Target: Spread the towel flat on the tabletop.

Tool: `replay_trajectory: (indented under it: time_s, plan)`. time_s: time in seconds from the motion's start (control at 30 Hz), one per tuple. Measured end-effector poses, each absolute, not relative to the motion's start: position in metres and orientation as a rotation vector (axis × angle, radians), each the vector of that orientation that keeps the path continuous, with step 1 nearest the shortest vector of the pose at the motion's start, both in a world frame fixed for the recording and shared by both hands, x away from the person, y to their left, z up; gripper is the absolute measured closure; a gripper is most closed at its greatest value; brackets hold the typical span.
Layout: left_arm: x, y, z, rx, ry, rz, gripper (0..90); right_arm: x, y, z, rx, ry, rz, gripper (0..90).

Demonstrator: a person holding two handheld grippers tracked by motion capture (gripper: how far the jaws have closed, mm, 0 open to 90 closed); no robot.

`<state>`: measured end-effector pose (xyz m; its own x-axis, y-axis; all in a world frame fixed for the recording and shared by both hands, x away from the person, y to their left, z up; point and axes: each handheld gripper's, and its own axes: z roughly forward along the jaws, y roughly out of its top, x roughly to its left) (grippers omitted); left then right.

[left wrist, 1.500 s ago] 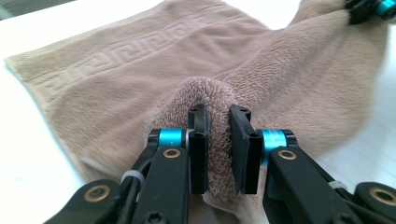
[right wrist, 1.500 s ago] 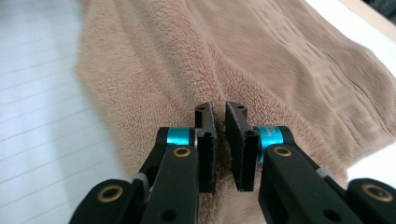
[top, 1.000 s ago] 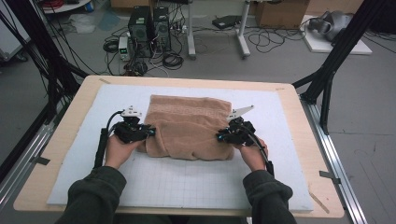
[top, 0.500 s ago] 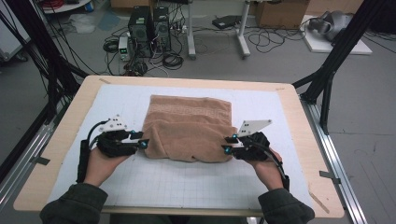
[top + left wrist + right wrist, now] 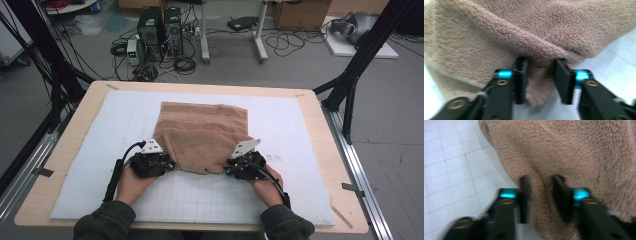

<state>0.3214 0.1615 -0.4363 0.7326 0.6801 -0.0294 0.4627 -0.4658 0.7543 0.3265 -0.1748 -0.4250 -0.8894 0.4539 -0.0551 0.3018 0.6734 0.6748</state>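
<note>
**Towel pinched at both near corners, fold not yet made**

Landmark: the tan towel (image 5: 202,137), lying on the white gridded mat (image 5: 100,125) that covers the wooden table (image 5: 60,155). It sits a little beyond the mat's middle, far edge flat, near edge bunched and drawn in toward the person.

Left of the towel: the left hand (image 5: 131,181) brings the left gripper (image 5: 169,165) to the towel's near-left corner. In the left gripper view its jaws have just been closing and stand narrow, with a ridge of towel (image 5: 541,37) gathered between the pads (image 5: 522,75). The cloth is squeezed into a fold there, so I read it as gripped.

Right of the towel: the right hand (image 5: 264,186) holds the right gripper (image 5: 229,171) at the near-right corner. Its jaws have likewise just been closing; the right gripper view shows a thick pleat of towel (image 5: 574,152) rising between the pads (image 5: 525,192), pinched.

Progress, as judged: both corners appear secured, which is the opening step of a fold. The towel's body rests on the mat, no layer carried over yet. Left to do: lift the near edge, carry it toward the far edge, lay it down, release.

Beyond the table's far side: computer boxes and cables (image 5: 160,30) on the floor.
</note>
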Motion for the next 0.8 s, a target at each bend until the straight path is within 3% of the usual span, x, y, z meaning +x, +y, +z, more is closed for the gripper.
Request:
replay_trajectory:
  time_s: [0.07, 0.13, 0.37, 0.8]
  plan:
    - [0.319, 0.164, -0.433, 2.153, 0.84, 0.361, 80.2, 0.327, -0.175, -0.423, 0.607, 2.672, 1.022, 82.7]
    - [0.316, 0.167, -0.429, 2.147, 0.829, 0.353, 83.6, 0.326, -0.177, -0.42, 0.602, 2.678, 1.031, 83.8]
    - [0.305, 0.18, -0.409, 2.072, 0.804, 0.343, 85.1, 0.316, -0.19, -0.394, 0.57, 2.623, 1.096, 84.8]
    - [0.294, 0.207, -0.348, 1.951, 0.754, 0.44, 85.4, 0.31, -0.207, -0.337, 0.539, 2.507, 1.159, 85.1]
